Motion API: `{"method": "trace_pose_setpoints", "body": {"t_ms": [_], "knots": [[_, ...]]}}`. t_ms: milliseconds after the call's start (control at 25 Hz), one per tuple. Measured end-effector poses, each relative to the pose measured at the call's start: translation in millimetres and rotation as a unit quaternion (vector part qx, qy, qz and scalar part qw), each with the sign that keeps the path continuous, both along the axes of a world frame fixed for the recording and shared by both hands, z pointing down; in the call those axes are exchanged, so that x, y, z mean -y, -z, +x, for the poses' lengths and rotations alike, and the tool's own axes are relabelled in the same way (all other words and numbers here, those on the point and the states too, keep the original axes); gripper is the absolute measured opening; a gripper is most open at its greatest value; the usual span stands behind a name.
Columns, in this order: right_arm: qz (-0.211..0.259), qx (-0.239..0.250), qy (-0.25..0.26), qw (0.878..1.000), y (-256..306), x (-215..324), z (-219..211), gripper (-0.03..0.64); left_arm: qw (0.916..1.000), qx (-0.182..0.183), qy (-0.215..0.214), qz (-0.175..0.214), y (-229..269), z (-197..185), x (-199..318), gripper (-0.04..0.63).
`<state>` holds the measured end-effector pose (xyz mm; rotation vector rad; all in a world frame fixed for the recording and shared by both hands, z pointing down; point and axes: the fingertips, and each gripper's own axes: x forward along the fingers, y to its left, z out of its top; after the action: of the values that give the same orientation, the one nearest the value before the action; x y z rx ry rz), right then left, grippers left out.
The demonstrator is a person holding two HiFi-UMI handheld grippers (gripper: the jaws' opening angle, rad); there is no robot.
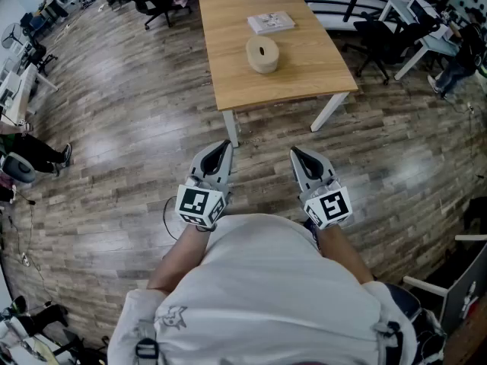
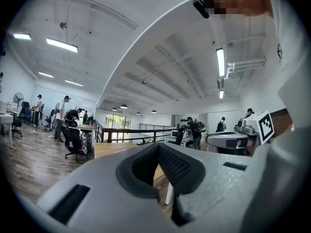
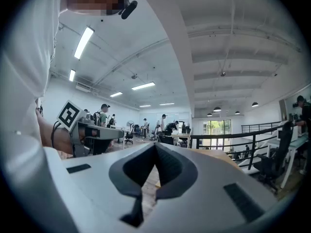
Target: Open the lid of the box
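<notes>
1 round tan box (image 1: 262, 55) near the mid of the light wooden rectangular surface (image 1: 304, 74); 1 flat grey-white rectangular packet (image 1: 271, 22) behind it, apart. 2 grippers: left gripper (image 1: 222, 148) & right gripper (image 1: 297, 154) both fully closed, empty, over the wood-plank floor (image 1: 114, 128), short of the surface's near edge, well apart from the box. Open office bkgd.
</notes>
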<state>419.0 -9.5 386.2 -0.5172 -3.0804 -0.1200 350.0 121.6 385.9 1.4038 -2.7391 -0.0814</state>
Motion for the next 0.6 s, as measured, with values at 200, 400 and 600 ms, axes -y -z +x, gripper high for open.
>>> {"method": "trace_pose_setpoints", "body": {"t_ms": [200, 400, 600], "knots": [[0.000, 0.001, 0.002, 1.000, 1, 1, -11, 0.003, 1.0000, 0.005, 0.003, 0.002, 4, -11, 1, 0.006], [0.002, -0.001, 0.004, 1.000, 0, -2, -19, 0.003, 1.0000, 0.003, 0.003, 0.001, 3, -19, -1, 0.005], [0.002, -0.001, 0.006, 1.000, 1, -3, -25, 0.003, 1.0000, 0.004, 0.003, 0.000, 4, -24, -2, 0.006]]}}
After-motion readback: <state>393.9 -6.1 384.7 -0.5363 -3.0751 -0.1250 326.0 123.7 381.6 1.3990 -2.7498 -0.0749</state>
